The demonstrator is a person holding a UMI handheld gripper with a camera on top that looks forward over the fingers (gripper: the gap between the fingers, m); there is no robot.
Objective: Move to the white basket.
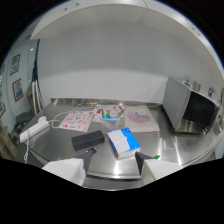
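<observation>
On the far left a white power strip (34, 129) lies on the shiny tabletop (165, 145), its cord trailing off the side so it stays out of my way. Next comes a sheet (77, 119) with little pictures, lying flat. Closer to me is a black box (87, 139), also flat.

In the middle, further back, sits the small basket (113, 119) with colourful bits in it (it looks see-through or white, I cannot be sure). That is where I think I must go. It is beyond my fingers, past a blue and white box (123, 142) that lies just ahead of them.

My gripper (114, 159) has its fingers apart and holds nothing, because I only need to move.

On the right stands a microwave (192, 106), well apart from the basket.
</observation>
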